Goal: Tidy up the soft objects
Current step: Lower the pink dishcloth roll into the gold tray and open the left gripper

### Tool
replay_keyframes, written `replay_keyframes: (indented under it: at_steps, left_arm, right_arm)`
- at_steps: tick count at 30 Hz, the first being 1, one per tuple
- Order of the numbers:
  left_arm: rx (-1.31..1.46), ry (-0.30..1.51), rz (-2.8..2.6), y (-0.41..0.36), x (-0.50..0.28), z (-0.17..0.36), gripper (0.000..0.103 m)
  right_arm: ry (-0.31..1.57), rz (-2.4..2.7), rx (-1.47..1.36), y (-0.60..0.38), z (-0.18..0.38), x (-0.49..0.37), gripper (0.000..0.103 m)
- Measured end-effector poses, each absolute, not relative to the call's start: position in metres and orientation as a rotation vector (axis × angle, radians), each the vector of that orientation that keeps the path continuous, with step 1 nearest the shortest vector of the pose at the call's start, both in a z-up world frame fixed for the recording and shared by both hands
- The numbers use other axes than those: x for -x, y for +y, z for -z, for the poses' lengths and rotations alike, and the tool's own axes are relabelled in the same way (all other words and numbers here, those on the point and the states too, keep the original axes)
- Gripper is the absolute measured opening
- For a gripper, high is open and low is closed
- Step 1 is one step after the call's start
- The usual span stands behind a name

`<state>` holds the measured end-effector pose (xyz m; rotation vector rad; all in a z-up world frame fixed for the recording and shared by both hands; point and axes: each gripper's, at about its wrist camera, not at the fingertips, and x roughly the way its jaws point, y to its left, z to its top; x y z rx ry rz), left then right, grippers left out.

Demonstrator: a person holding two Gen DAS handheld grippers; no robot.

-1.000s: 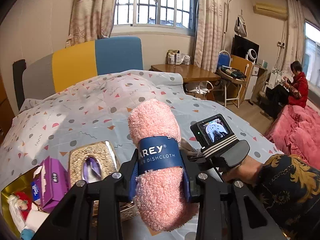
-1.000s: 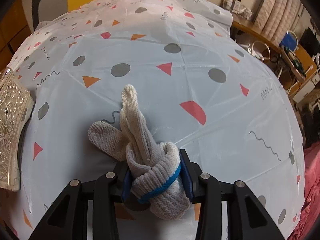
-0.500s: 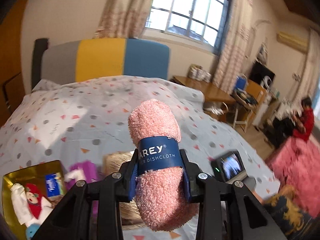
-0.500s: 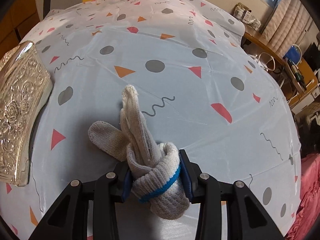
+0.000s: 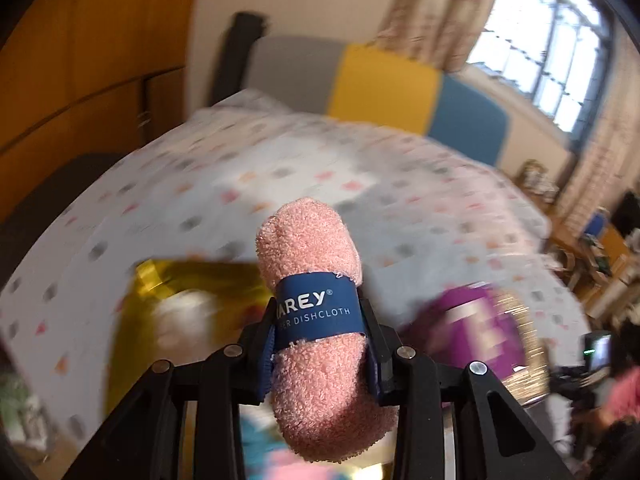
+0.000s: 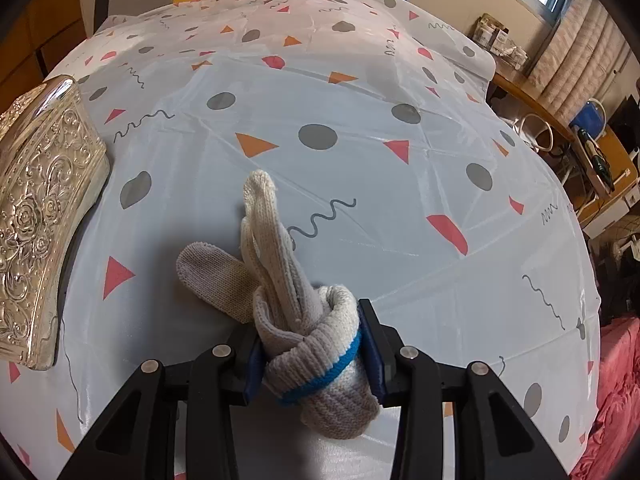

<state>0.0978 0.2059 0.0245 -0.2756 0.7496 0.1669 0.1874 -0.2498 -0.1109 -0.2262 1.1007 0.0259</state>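
My left gripper [image 5: 320, 340] is shut on a rolled pink dishcloth [image 5: 316, 320] with a blue paper band, held in the air above a gold tray [image 5: 160, 280] that is blurred. My right gripper [image 6: 312, 344] is shut on a knotted grey-white knit glove bundle [image 6: 296, 304] with a blue cuff edge, held low over the patterned sheet [image 6: 360, 120]; whether the glove touches the sheet I cannot tell.
A silver embossed tissue box [image 6: 40, 208] lies at the left of the right wrist view. A purple pack [image 5: 480, 328] lies right of the gold tray. A wooden wardrobe [image 5: 80, 80] stands left. A desk and chairs [image 6: 580, 140] stand at the right.
My left gripper has swung left with the dishcloth, bringing the gold tray under it; the view is blurred. My right gripper has shifted slightly with the glove bundle still held.
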Motion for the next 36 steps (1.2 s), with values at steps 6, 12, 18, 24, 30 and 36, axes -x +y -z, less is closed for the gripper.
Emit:
replay_keyframes:
  at_steps: [6,12,18,24,30,36]
  left_arm:
    - [0.301,0.84,-0.286,0.273,-0.064,0.014,0.036]
    - [0.281,0.934,-0.277,0.293,-0.049,0.044,0.038]
    - [0.245,1.009,-0.246,0.282,-0.051,0.066,0.043]
    - [0.237,0.973,-0.26,0.273,-0.048,0.06,0.069]
    - [0.229,0.892,-0.359,0.268,-0.034,0.045,0.069]
    - [0.26,0.821,-0.382,0.254,-0.021,0.028,0.071]
  right_arm:
    - [1.094,-0.023,0.254,-0.246,0.11,-0.185,0.041]
    - [1.093,-0.023,0.253,-0.246,0.111,-0.185,0.041]
    - [1.095,-0.024,0.249,-0.246,0.111,-0.185,0.041]
    - [1.095,-0.028,0.245,-0.247,0.111,-0.186,0.041]
    - [1.096,-0.029,0.244,-0.248,0.111,-0.188,0.041]
    - [1.097,-0.026,0.246,-0.247,0.112,-0.188,0.041]
